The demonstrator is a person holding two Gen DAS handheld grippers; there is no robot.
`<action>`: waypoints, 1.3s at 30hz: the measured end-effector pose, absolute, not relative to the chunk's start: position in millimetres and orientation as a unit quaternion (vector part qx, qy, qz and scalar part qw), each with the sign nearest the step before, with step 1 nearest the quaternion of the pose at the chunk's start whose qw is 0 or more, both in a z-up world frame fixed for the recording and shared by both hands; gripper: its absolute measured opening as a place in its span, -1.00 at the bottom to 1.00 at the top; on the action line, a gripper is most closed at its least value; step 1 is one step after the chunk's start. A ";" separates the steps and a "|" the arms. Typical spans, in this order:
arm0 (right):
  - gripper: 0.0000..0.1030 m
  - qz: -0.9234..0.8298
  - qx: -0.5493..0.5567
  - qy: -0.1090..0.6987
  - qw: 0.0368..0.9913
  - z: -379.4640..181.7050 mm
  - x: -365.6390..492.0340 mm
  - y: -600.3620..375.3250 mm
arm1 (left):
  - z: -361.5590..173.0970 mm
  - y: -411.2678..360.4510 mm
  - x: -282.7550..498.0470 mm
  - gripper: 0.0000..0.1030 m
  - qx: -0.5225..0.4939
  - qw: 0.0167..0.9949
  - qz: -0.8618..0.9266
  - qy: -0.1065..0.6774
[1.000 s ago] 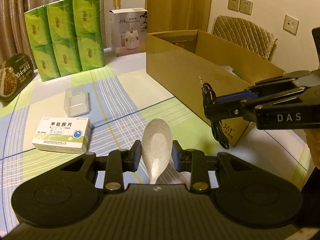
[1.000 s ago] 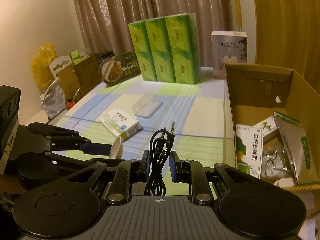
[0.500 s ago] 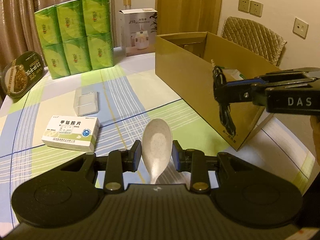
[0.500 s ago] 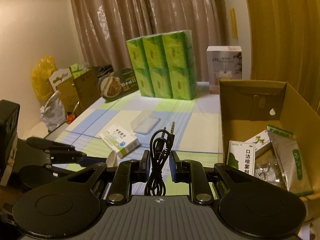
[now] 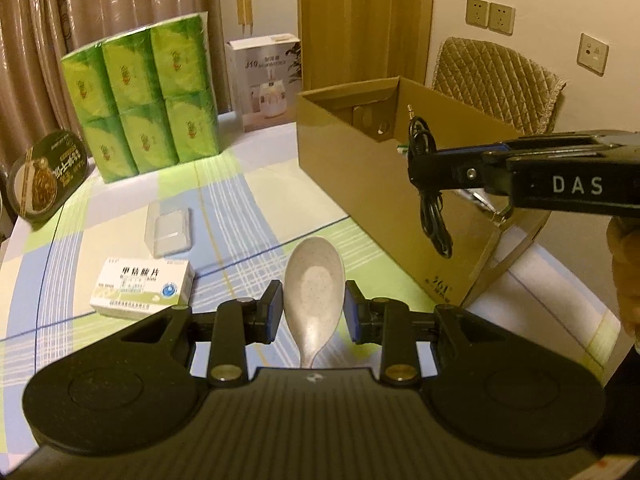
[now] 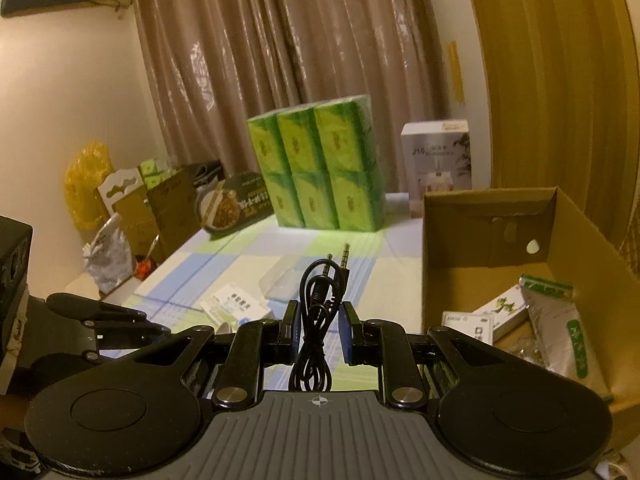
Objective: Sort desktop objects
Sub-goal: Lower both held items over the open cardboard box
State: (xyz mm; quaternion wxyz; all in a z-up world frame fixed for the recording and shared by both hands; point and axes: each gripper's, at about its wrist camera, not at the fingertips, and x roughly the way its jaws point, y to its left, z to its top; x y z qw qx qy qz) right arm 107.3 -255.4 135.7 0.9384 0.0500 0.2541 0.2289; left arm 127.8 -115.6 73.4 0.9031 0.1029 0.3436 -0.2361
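My left gripper (image 5: 314, 310) is shut on a pale speckled spoon (image 5: 314, 276), held above the checked tablecloth. To its right, my right gripper (image 5: 420, 168) is shut on a coiled black audio cable (image 5: 434, 216) that dangles beside the near end of the open cardboard box (image 5: 352, 168). In the right wrist view the cable (image 6: 320, 288) stands up between the fingers of the right gripper (image 6: 319, 328), its plugs pointing up. The box (image 6: 480, 236) holds medicine cartons and a green pouch (image 6: 560, 320). A white medicine box (image 5: 142, 288) and a clear plastic case (image 5: 168, 230) lie on the table.
A green tissue pack (image 5: 140, 96), a white appliance carton (image 5: 270, 80) and a noodle bowl (image 5: 48, 176) stand at the table's far side. A padded chair (image 5: 500, 80) is behind the box. A hand (image 5: 624, 280) shows at the right edge.
The right gripper has risen with the cable from low beside the box to about rim height. The left gripper, still holding the spoon, has lifted a little.
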 end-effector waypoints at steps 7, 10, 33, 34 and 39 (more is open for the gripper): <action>-0.68 0.209 0.057 0.231 0.948 148.3 105.5 -275.5 | 90.3 -136.6 129.8 -0.48 0.101 0.904 -0.248 0.333; -0.68 0.192 0.053 0.223 0.954 152.4 105.8 -285.1 | 96.9 -148.0 132.0 -0.48 0.101 0.904 -0.254 0.329; -0.68 0.103 0.081 0.219 0.967 156.3 133.2 -363.6 | 134.0 -236.4 172.2 -0.48 0.101 0.898 -0.299 0.308; -0.68 0.097 0.087 0.220 0.967 155.8 135.4 -368.5 | 135.4 -239.9 175.9 -0.48 0.094 0.898 -0.301 0.308; -0.68 0.078 0.103 0.230 0.965 151.5 144.7 -387.3 | 136.9 -255.6 194.9 -0.48 0.046 0.894 -0.317 0.313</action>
